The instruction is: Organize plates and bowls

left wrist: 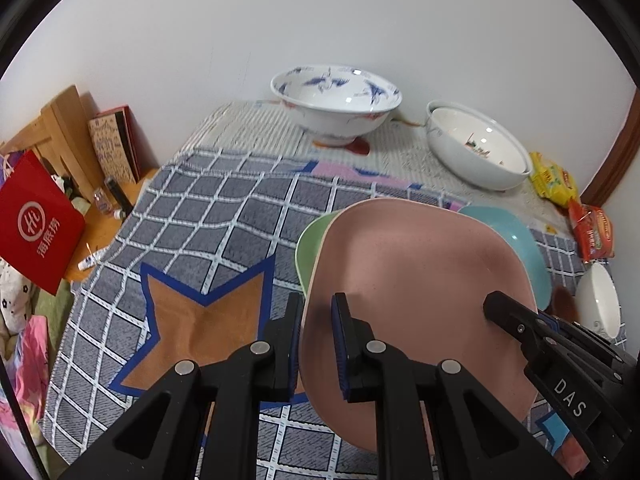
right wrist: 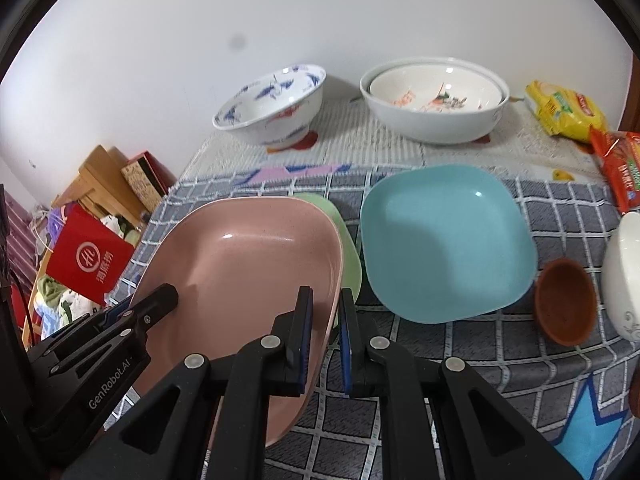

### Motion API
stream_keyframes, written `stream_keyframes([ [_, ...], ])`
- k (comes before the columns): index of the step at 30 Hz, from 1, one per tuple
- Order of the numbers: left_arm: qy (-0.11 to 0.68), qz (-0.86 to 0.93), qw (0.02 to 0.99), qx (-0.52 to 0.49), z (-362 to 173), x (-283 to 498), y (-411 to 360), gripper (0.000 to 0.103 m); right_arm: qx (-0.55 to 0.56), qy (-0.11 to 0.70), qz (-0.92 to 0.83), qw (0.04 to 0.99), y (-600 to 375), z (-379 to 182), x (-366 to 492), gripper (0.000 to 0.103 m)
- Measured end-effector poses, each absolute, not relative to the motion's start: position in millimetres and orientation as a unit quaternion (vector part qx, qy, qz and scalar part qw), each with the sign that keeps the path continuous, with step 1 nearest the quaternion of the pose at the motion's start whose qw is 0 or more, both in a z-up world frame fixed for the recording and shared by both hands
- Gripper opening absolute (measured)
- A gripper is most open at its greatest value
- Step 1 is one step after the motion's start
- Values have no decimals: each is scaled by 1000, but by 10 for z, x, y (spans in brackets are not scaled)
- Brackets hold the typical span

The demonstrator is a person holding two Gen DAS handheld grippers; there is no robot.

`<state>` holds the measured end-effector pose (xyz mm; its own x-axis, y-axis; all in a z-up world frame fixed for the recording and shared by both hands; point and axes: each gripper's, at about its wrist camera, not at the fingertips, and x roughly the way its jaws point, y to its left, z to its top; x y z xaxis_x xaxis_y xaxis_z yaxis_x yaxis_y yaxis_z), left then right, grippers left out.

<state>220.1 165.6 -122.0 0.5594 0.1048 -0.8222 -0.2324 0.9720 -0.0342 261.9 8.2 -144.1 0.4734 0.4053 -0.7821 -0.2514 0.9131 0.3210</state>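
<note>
On the far left, off the table edge, a red paper bag [left wrist: 38, 222] leans among clutter on a lower wooden shelf, no part of the job. Moving right, the checked grey tablecloth [left wrist: 200, 208] carries a green plate [left wrist: 310, 246], most of it hidden beneath the pink plate [left wrist: 412, 280], which is held tilted above it. The left gripper [left wrist: 316, 344] pinches the pink plate's left rim, its pads nearly together on the thin edge; the right gripper [right wrist: 325, 340] pinches the opposite rim in the same way, so the plate is carried between both hands. Just right of it the blue plate [right wrist: 444, 240] lies flat on the cloth, then a small brown bowl [right wrist: 566, 300] and a white bowl [right wrist: 622, 276] at the table's right edge. At the back by the wall stand a blue-patterned bowl [right wrist: 272, 108] and a large white bowl [right wrist: 436, 108] with a smaller one nested inside; snack packets [right wrist: 568, 110] lie to their right. The step in hand looks like stacking: the pink plate is being brought over the green one. The next move calls for levelling it, centring it over the green plate, lowering until it seats, and only then releasing both rims together, so it neither slides off nor knocks the blue plate beside it.
</note>
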Motion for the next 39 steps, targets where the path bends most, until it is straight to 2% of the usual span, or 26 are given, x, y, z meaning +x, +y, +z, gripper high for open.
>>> stream_keyframes([
  [11,480,109,868,-71,-1483,2383,1752,14,72,511,200,833,239,-1776,2890,12],
  [30,483,110,863,-93,-1627,2578,1783,14,27,504,218,835,418,-1850,3283,16],
  [39,487,96,860,-119,-1652,2526,1815,14,4,493,223,841,492,-1826,3286,21],
])
